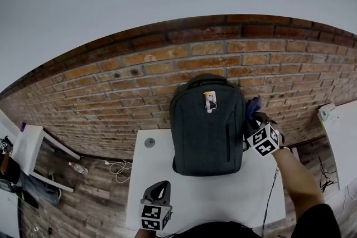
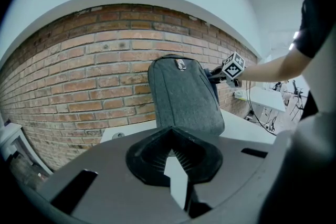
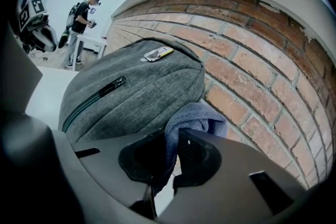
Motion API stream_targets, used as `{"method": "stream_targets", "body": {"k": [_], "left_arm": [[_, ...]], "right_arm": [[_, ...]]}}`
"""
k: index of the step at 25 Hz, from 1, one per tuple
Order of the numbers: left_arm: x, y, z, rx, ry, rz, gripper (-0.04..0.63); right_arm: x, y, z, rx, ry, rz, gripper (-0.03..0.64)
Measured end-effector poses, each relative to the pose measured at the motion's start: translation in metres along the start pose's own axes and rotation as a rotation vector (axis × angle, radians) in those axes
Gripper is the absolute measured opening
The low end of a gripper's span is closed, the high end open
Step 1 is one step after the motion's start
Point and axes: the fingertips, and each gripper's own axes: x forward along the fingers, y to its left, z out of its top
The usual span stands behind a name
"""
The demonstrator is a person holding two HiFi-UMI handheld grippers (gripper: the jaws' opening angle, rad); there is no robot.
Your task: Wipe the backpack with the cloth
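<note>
right gripper (image 3: 170,137) w/ cloth (image 3: 198,118) beside backpack (image 3: 131,94)

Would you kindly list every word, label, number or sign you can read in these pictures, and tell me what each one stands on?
No text here can be read.
The tag on the backpack: a small printed label, too small and blurred to read.
The cube on the left hand-held gripper and the cube on the right hand-held gripper: black-and-white square patterns, no letters or numbers.
The cloth held by the right one: no print seen.
</note>
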Motion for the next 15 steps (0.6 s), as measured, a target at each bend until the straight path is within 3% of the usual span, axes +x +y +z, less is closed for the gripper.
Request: {"method": "stream_targets", "body": {"k": [15], "left_arm": [[0.001,-0.005,0.002,0.008,-0.007,-0.013,-0.003]], "right_arm": [[-0.012,0.059,-0.034,-0.018,0.043,0.12,0.04]]}}
